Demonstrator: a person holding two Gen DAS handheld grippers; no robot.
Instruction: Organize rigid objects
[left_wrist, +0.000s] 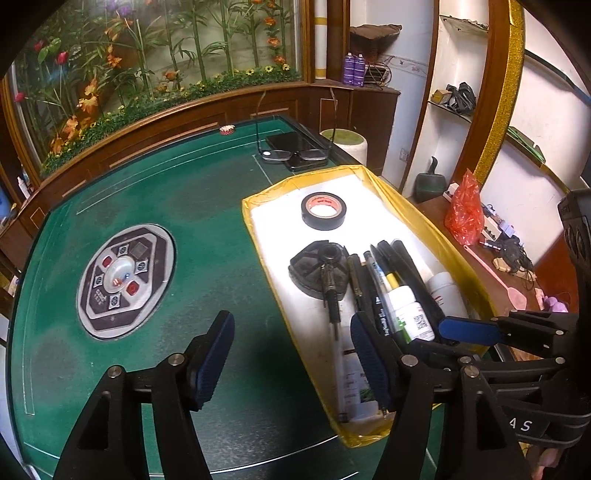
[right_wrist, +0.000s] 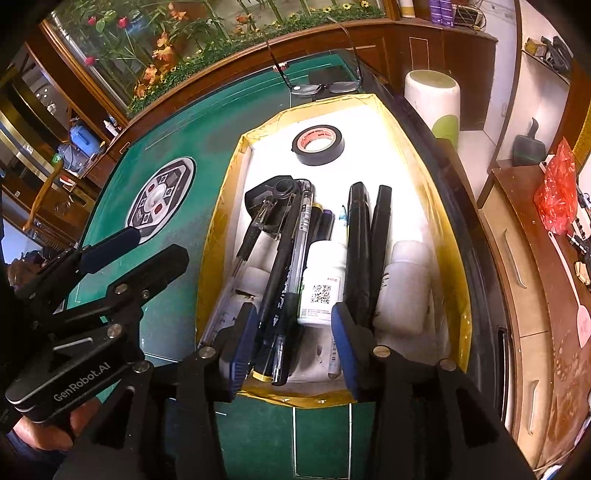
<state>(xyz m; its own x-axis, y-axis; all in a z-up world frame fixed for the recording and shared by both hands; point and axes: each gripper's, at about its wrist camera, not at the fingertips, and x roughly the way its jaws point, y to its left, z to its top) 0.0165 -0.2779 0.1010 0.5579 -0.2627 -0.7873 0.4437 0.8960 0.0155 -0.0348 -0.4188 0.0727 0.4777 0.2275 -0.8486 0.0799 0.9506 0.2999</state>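
Note:
A white tray with a yellow taped rim lies on the green table. It holds a black tape roll, a black fan-shaped part, several pens, a white bottle with a QR label, two long black cases and a plain white bottle. My right gripper hovers open over the tray's near end, with pens lying below the gap. My left gripper is open over the tray's left rim, holding nothing.
Glasses on a dark phone sit beyond the tray. An oval control panel is set in the table's middle. A white stool and a wooden cabinet with a red bag stand to the right.

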